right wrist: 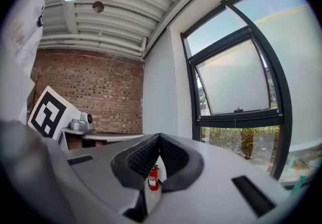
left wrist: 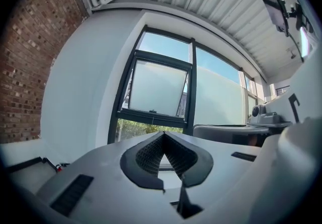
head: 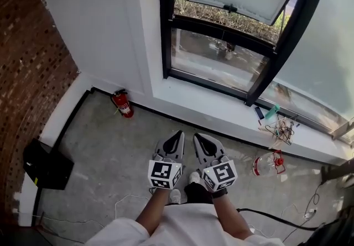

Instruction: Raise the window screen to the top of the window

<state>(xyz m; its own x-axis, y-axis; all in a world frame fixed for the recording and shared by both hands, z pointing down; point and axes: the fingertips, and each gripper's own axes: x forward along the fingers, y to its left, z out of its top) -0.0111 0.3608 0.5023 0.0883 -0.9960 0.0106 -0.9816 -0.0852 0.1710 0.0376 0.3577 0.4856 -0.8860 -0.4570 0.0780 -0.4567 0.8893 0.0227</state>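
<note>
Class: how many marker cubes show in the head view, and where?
2. One marker cube sits on the left gripper, the other on the right gripper, side by side; none appears hidden.

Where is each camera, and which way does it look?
Head view: on the person's head, looking steeply down at the floor below the window; shows forearms, left gripper, right gripper.
Left gripper view: on the left gripper, looking along its closed fingers at the window.
Right gripper view: on the right gripper, looking along its closed fingers toward brick wall and fire extinguisher.
Shared: all see the window; head and right gripper views, the fire extinguisher.
</note>
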